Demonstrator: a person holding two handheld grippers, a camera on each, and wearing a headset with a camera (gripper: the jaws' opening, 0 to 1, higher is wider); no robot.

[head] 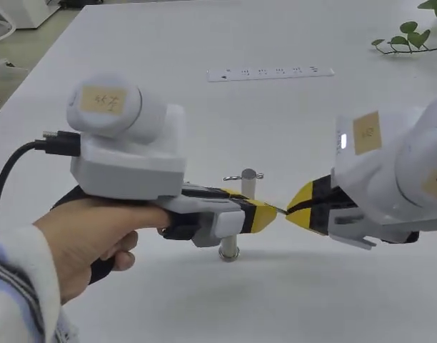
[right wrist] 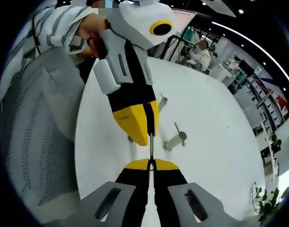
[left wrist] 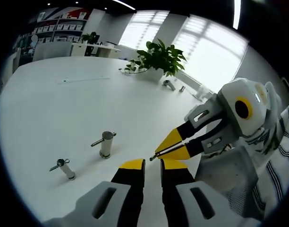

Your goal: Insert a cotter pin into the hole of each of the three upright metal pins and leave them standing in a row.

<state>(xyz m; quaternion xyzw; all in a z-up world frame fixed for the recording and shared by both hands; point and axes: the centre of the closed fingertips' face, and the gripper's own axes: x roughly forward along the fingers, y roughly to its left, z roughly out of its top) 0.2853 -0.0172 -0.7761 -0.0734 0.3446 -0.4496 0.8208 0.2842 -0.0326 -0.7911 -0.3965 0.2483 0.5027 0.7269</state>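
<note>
My right gripper [right wrist: 151, 163] is clenched on a cotter pin [right wrist: 151, 144], just beside the upright pin [head: 248, 187]. My left gripper [left wrist: 153, 164] meets the cotter pin's far end with its jaws narrowly apart. I cannot tell whether it grips.

The upright pin [head: 248, 187] and cotter pin [right wrist: 151, 146] are shiny metal. The surface [head: 204, 114] is smooth and matt. The left gripper [head: 272, 213] is smooth plastic.

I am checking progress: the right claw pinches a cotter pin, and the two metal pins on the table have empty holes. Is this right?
Not quite: in the left gripper view one metal pin and the second metal pin each have the hole filled, not empty. The right claw does pinch a cotter pin.
</note>
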